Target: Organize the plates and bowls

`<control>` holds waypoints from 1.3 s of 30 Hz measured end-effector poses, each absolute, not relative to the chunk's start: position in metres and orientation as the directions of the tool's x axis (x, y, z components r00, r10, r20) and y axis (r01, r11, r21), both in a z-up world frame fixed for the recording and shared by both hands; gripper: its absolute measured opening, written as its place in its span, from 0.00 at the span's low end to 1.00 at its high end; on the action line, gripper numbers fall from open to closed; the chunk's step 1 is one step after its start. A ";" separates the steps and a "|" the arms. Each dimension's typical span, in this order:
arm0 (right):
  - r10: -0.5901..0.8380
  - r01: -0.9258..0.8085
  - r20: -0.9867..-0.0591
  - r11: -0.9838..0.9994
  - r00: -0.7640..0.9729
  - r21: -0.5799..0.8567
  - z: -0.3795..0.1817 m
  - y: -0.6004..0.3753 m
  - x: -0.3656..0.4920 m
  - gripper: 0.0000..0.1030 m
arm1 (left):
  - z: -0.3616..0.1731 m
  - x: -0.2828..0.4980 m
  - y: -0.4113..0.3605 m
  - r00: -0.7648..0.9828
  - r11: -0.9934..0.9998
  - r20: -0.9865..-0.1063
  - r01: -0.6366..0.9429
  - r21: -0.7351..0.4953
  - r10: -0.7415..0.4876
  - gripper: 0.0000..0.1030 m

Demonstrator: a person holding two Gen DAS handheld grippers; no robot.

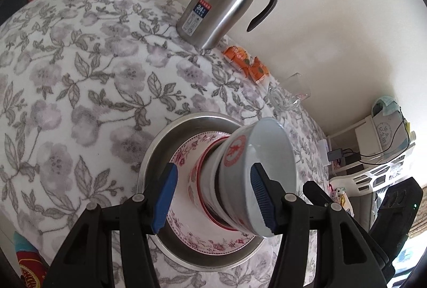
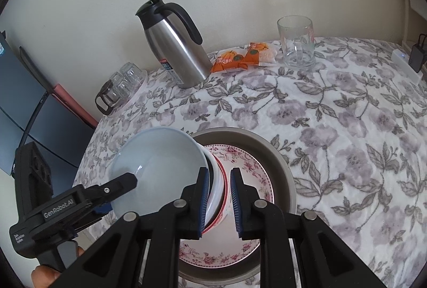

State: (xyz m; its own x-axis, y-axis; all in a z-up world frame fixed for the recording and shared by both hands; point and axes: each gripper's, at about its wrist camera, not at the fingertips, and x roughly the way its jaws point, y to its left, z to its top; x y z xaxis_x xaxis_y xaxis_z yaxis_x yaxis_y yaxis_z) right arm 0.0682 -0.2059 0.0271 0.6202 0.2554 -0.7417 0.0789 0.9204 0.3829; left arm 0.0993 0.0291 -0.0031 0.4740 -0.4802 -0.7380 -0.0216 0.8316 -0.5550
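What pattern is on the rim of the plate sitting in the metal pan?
Pink-red floral print on the white ceramic plate in the round metal pan; clearest in the right wrist view.

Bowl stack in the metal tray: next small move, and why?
Probably lower the grey-blue bowl the rest of the way and level it before the left gripper lets go. It sits tilted on the stack of bowls, the left fingers are at its rim, and the right gripper straddles the stack's edge. Below lie the floral plate and metal tray.

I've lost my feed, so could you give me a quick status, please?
Left gripper open around the bowl stack. Right gripper open around a lower bowl. Stack sits on floral plate in metal pan. Nothing obstructing.
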 end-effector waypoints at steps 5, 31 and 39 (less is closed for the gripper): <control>0.240 0.082 -0.730 0.923 0.640 0.376 0.034 -0.213 0.056 0.19 | 0.012 0.078 0.031 0.539 0.869 -0.732 0.001 -0.496 -0.418 0.57; 0.097 0.111 -0.841 0.977 0.532 0.183 -0.001 -0.207 -0.001 0.85 | -0.027 0.027 0.044 0.454 0.956 -0.867 -0.098 -0.277 -0.204 0.93; 0.078 0.119 -0.839 0.979 0.539 0.168 -0.002 -0.210 -0.008 1.00 | -0.028 0.017 0.042 0.447 0.966 -0.883 -0.129 -0.225 -0.145 0.93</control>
